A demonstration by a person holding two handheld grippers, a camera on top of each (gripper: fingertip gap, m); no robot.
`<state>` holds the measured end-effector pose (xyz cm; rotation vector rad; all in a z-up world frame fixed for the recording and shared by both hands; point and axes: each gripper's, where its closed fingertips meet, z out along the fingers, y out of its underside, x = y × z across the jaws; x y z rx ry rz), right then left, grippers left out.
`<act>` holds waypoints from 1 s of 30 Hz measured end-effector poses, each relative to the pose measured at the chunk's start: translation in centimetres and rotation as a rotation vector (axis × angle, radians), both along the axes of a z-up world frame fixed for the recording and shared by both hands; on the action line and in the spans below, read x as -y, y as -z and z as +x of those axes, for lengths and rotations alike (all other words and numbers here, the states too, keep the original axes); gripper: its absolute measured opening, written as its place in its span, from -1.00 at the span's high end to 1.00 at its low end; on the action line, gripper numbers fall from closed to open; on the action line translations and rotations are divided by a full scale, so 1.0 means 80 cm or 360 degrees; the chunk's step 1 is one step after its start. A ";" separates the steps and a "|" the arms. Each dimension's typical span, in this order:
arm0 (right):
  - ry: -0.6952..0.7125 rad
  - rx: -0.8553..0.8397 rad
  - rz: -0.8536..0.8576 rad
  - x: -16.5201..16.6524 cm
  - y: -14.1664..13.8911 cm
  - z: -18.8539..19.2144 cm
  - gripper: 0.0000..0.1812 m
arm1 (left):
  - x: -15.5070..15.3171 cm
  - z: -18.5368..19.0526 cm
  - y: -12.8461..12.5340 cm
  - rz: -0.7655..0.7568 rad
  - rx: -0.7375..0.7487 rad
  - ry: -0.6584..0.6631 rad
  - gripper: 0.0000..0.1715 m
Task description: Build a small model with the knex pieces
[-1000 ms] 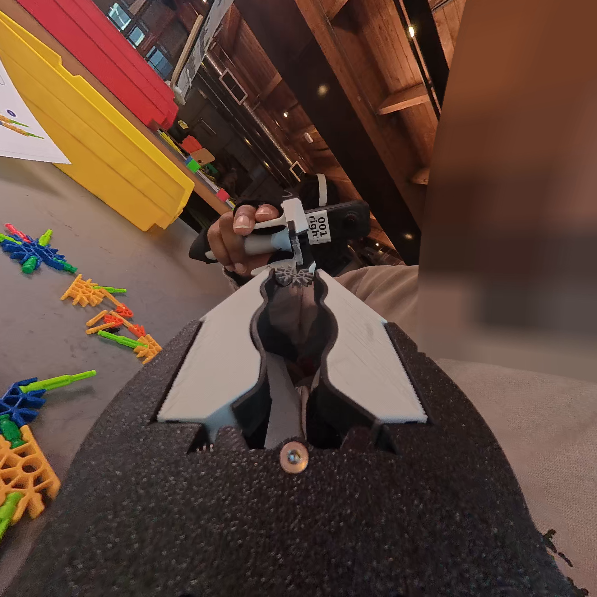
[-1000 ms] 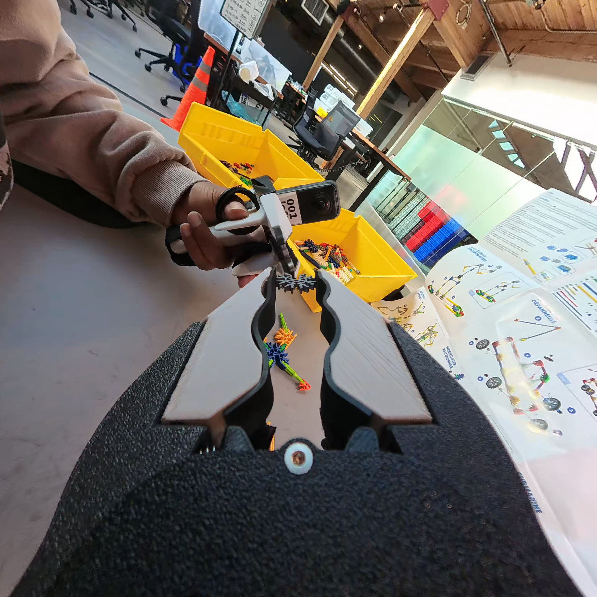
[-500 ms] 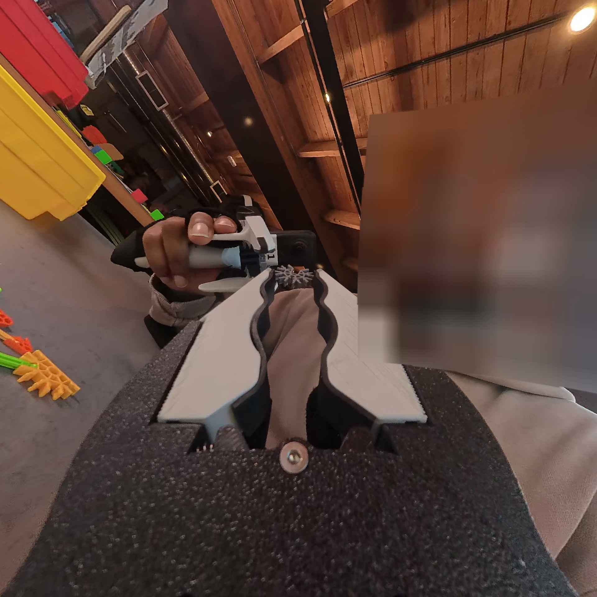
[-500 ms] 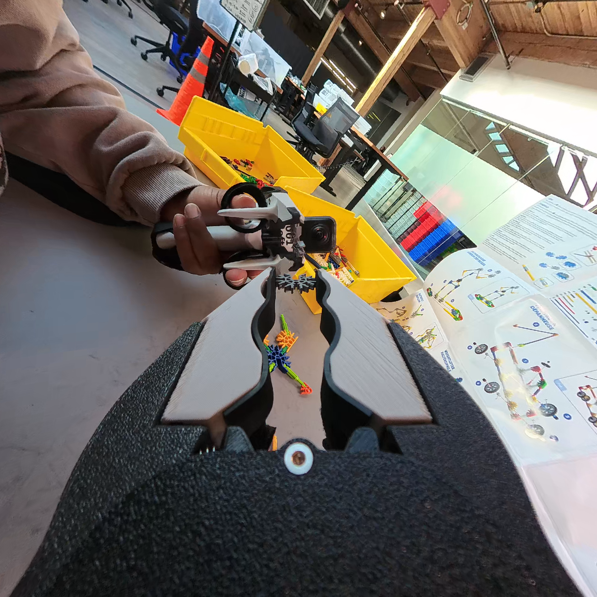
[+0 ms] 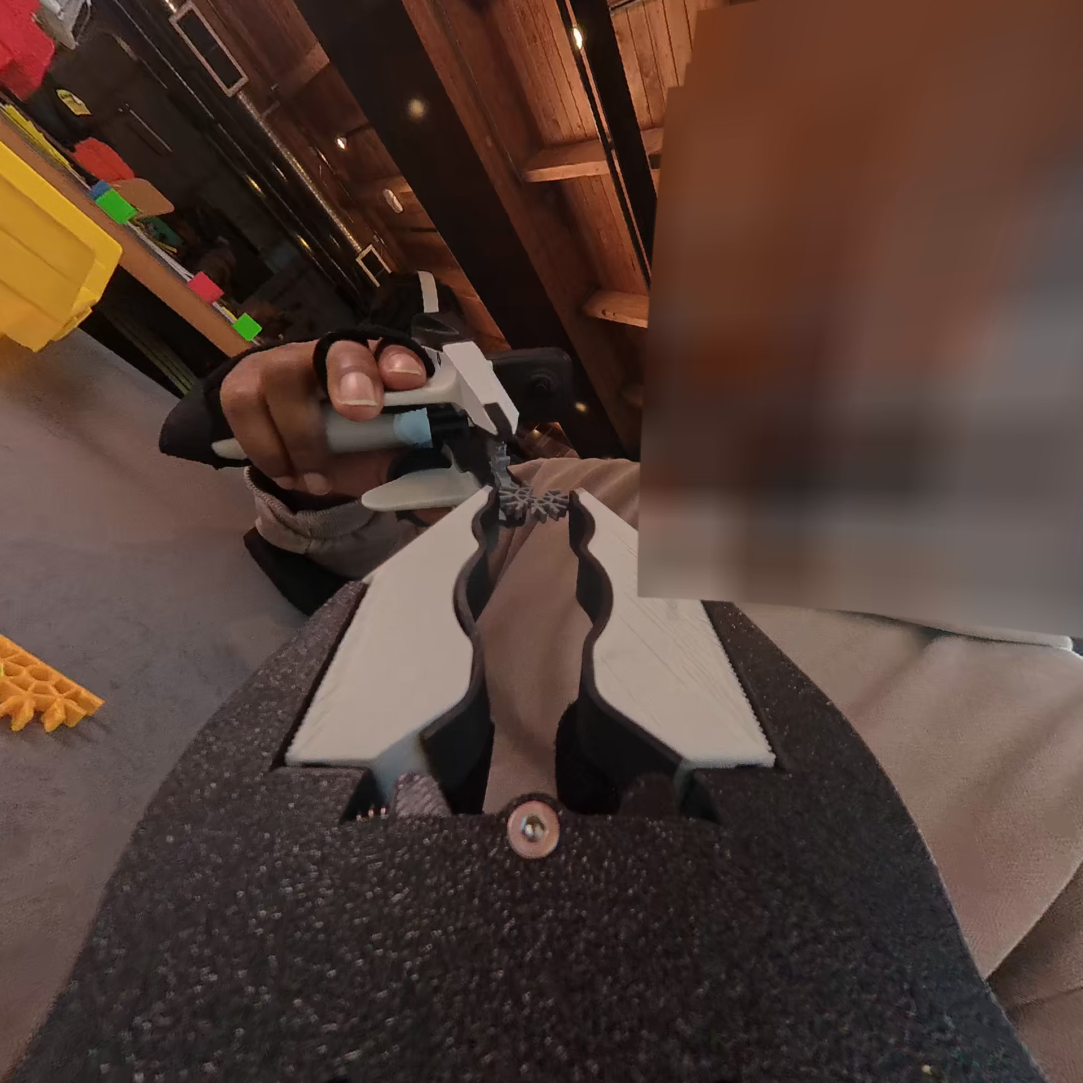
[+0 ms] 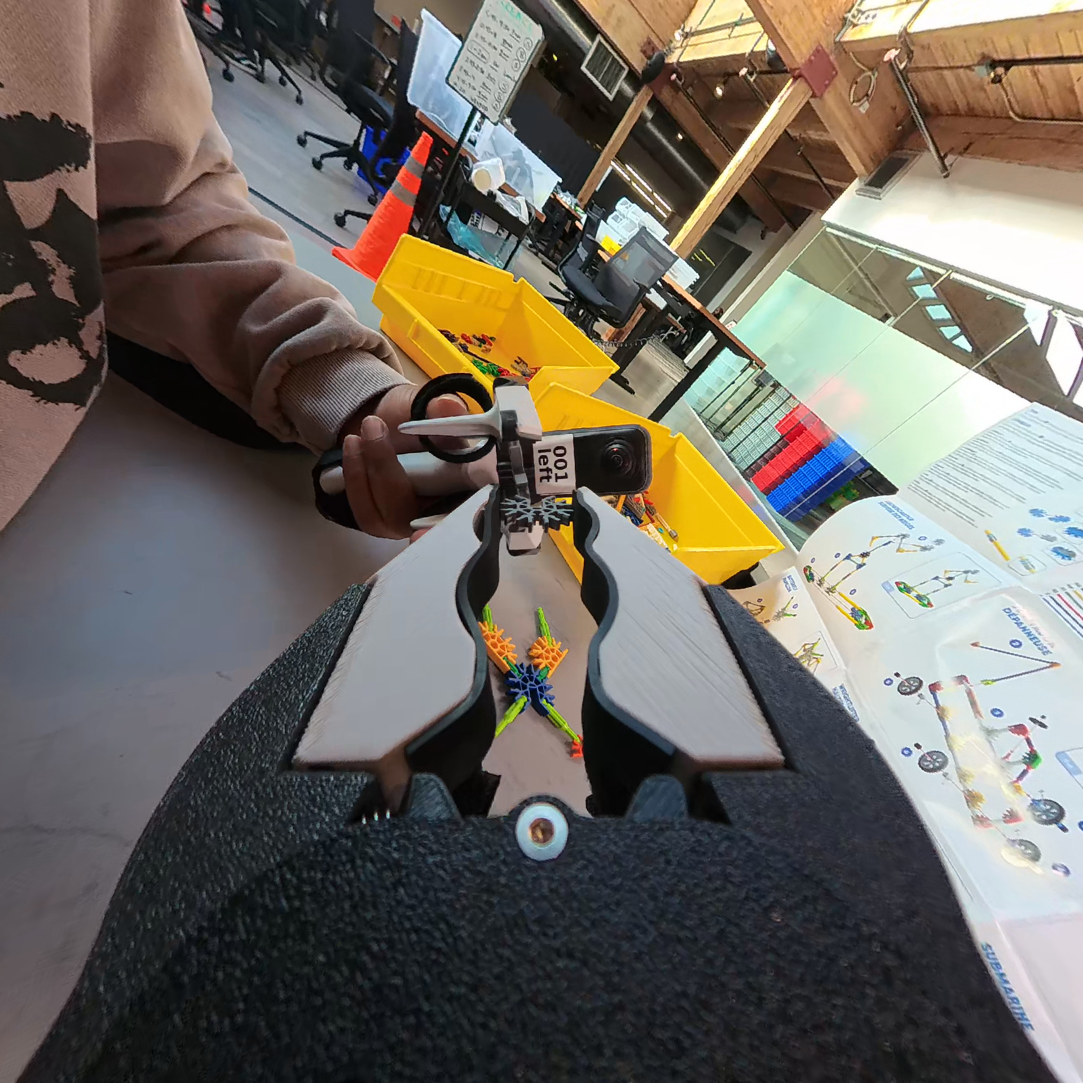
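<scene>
In the left wrist view my left gripper (image 5: 530, 505) is shut on a grey snowflake connector (image 5: 536, 504) held flat between its fingertips. Just beyond it, the right gripper (image 5: 492, 454), held by a hand (image 5: 281, 410), grips a second grey snowflake connector (image 5: 501, 466) standing on edge; the two pieces touch. In the right wrist view my right gripper (image 6: 534, 511) is shut on a grey snowflake connector (image 6: 536, 513). The left gripper (image 6: 518, 498) faces it, turned on its side, its fingers above and below the connector. Both are held above the grey table (image 6: 146, 586).
Two yellow bins (image 6: 498, 316) with small toy parts stand beyond the grippers. Printed instruction sheets (image 6: 937, 674) lie at right. A blue, orange and green rod assembly (image 6: 527, 685) lies under the right gripper. An orange connector (image 5: 35, 697) lies at left. A beige sleeve (image 6: 205, 264) crosses the left.
The left gripper has swung away from the loose parts on the table and rolled onto its side. The two grey connectors have come together and now touch. Both grippers stay shut.
</scene>
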<state>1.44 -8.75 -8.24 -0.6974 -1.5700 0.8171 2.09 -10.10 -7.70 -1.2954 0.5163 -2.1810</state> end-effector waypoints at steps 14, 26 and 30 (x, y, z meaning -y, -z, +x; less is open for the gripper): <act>-0.0068 0.0050 0.0162 0.013 0.014 0.001 0.77 | 0.009 0.011 0.020 0.0545 -0.0447 -0.0274 0.73; -0.0067 0.0079 0.0162 0.009 0.021 0.001 0.76 | -0.001 0.008 0.037 0.0568 -0.0589 -0.0324 0.73; -0.0099 0.0075 0.0147 0.013 0.019 0.002 0.77 | 0.003 0.010 0.035 0.0453 -0.0498 -0.0219 0.73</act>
